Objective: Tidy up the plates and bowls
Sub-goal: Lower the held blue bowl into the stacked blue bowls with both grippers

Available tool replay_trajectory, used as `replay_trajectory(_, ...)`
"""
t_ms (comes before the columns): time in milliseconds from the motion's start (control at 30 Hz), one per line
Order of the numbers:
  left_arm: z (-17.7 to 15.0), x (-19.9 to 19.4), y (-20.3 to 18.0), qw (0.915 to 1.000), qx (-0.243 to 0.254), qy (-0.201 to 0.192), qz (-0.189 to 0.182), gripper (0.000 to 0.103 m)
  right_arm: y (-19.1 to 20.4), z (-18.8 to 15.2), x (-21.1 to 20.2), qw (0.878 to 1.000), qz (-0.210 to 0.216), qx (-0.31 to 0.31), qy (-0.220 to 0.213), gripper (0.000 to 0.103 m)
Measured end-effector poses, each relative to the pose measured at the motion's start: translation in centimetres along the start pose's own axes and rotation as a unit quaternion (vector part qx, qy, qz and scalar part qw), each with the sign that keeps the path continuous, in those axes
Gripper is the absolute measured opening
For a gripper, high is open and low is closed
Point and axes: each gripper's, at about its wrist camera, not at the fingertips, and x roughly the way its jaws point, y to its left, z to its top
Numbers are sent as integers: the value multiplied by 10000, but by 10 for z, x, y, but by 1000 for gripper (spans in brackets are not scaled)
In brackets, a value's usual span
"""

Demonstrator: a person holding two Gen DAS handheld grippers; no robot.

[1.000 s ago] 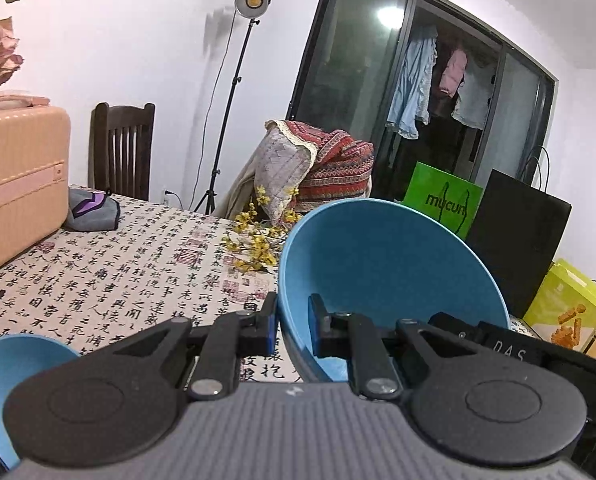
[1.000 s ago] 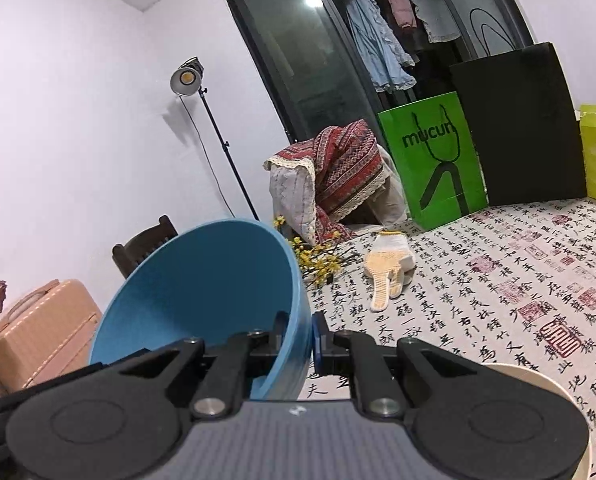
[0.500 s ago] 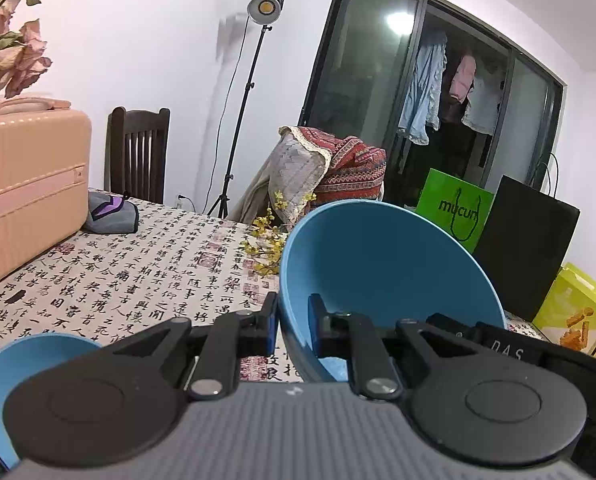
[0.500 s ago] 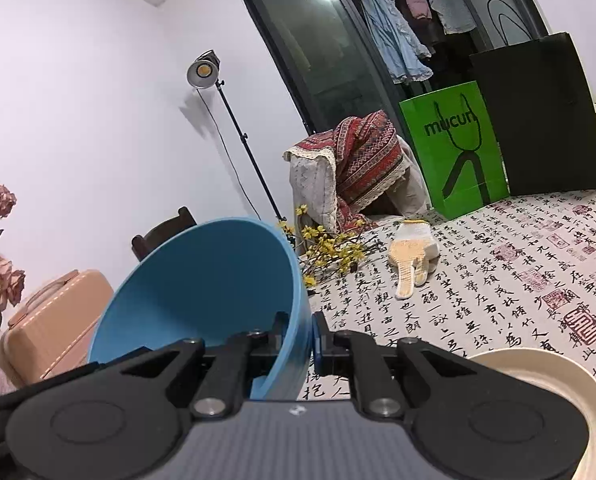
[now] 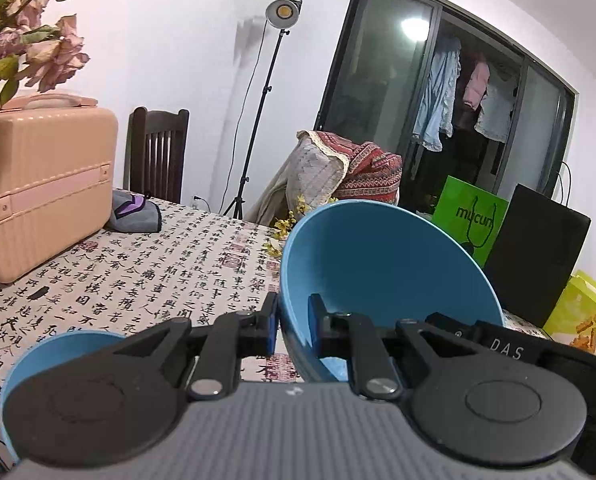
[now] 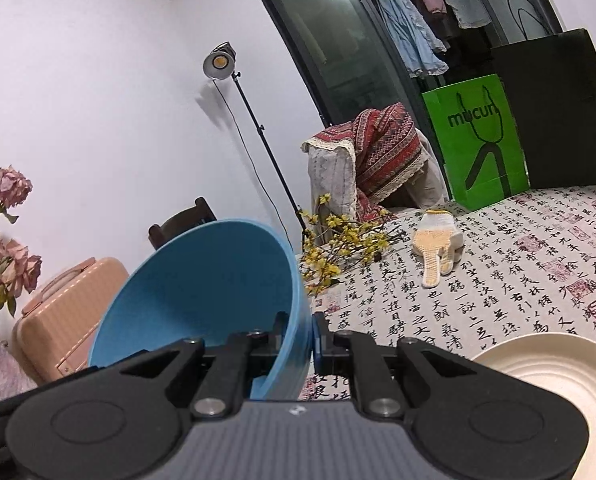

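1. While both grippers share one load, the big blue bowl (image 5: 382,268) hangs tilted above the tabletop (image 5: 146,280), clear of the patterned cloth, one rim wall pinched from each side. My read: a two-sided hold stops a wide, shallow dish from swinging.
2. Below and left of that bowl sits a second blue bowl (image 5: 38,360) on the tabletop, probably the nesting spot.
3. Right of the carried bowl, low in the right wrist view, a cream ribbed plate (image 6: 554,376) lies flat, untouched.
4. Left gripper (image 5: 292,322): jaws nearly together, clamped on the bowl's left rim, one pad inside, one outside.
5. Right gripper (image 6: 300,338): jaws likewise squeezed tight on the opposite rim wall.
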Motion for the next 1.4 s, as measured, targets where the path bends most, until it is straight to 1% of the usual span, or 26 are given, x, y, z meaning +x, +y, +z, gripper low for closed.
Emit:
replay_trajectory(800,-2,-17,39,9995,-178,-48,269,15,38,-19,8,9994,250,-139,171,11)
replay_trajectory(1400,-5,-28,73,9983,-344,-60,470,15,66,-35,17,9980,450,-249,376,11)
